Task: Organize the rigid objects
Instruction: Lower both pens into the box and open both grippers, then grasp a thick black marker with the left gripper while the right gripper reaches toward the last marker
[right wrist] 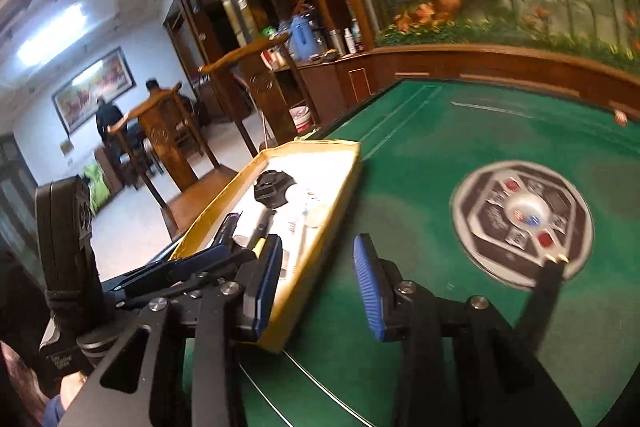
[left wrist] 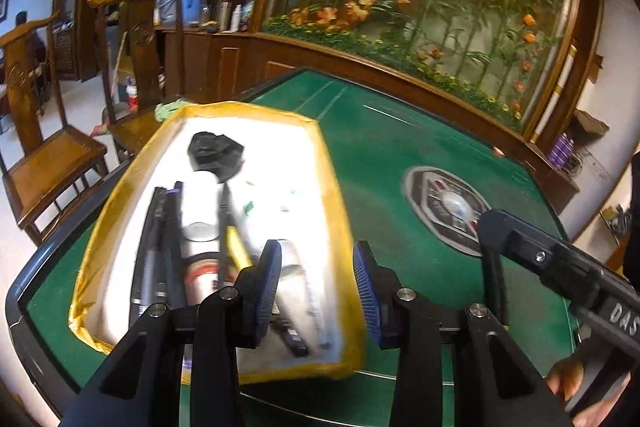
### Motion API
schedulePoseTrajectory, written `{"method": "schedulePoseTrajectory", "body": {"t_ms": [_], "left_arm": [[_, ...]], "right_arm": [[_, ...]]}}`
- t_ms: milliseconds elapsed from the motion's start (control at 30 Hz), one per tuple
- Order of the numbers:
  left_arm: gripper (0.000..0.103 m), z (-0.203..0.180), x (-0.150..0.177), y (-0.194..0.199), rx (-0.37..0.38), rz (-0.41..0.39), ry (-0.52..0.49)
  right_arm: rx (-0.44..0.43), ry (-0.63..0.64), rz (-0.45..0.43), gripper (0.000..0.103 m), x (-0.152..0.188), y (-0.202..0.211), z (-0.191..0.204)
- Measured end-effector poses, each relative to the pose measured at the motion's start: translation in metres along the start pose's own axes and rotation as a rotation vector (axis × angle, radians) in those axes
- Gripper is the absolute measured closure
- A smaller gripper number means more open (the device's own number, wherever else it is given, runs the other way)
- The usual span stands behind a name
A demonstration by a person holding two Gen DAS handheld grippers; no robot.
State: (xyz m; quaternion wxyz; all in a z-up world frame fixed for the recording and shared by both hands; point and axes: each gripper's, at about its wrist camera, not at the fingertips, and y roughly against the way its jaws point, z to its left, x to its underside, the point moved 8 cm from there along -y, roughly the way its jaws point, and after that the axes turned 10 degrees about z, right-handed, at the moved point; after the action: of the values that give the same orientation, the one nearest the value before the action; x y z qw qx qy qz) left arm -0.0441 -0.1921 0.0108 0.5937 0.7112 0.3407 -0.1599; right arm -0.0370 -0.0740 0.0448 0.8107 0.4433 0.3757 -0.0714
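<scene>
Since the pens, tubes and a black cap lie side by side in the yellow-edged tray (left wrist: 332,163), which sits at the left part of the green table (left wrist: 400,147), the sorting seems nearly finished. Both the left gripper (left wrist: 316,287) and right gripper (right wrist: 316,283) hang above it with jaws apart, holding nothing. Around stand wooden chairs (left wrist: 44,147) and a flower mural (left wrist: 440,7).

Two wooden chairs (left wrist: 52,131) stand beside the green table (left wrist: 400,147), below a flower mural (left wrist: 440,7).
</scene>
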Motion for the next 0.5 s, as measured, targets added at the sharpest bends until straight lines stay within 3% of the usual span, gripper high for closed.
{"method": "schedulePoseTrajectory", "body": {"t_ms": [100,300,400,500], "left_arm": [[0.064,-0.025,0.003,-0.001,0.018,0.016,-0.054],[0.064,-0.085,0.018,-0.014,0.090,0.094,-0.179],[0.064,-0.119,0.029,-0.037,0.194,0.211,-0.209],[0.064,-0.148,0.036,-0.061,0.269,0.314,-0.228]], "right_arm": [[-0.043,-0.083,0.024,0.067,0.007,0.016,-0.035],[0.074,-0.203,0.071,0.067,0.032,0.045,-0.122],[0.125,-0.324,0.106,0.067,0.051,0.049,-0.166],[0.080,-0.417,0.121,0.067,0.058,0.049,-0.185]]}}
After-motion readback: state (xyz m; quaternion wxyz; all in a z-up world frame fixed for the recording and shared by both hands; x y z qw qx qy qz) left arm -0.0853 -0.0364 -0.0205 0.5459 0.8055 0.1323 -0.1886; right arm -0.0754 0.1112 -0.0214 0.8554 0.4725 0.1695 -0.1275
